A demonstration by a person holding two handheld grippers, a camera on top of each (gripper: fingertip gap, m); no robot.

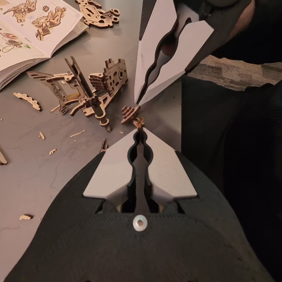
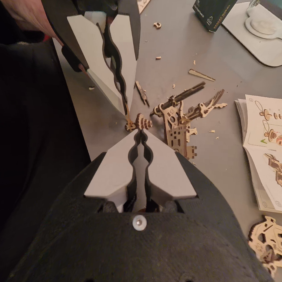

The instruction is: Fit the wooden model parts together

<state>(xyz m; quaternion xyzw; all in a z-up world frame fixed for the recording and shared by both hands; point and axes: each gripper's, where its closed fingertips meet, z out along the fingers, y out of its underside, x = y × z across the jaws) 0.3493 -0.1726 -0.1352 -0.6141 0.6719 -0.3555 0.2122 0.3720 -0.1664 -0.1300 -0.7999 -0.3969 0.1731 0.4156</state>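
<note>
- Grey tabletop (image 1: 38,175), littered with wood chips, carries an open instruction booklet (image 1: 38,30) with printed diagrams, a half-built wooden model (image 1: 85,91) and a dark green box (image 2: 213,13) bearing print.
- Left gripper (image 1: 139,129) points forward, its tips pressed together on a tan rubber band (image 2: 127,113) tied to a small gear stack (image 2: 142,122) held just above the table edge.
- Right gripper (image 2: 140,131) meets it tip to tip, its fingers pinching that gear stack.
- Model stands just beyond both tips.
</note>
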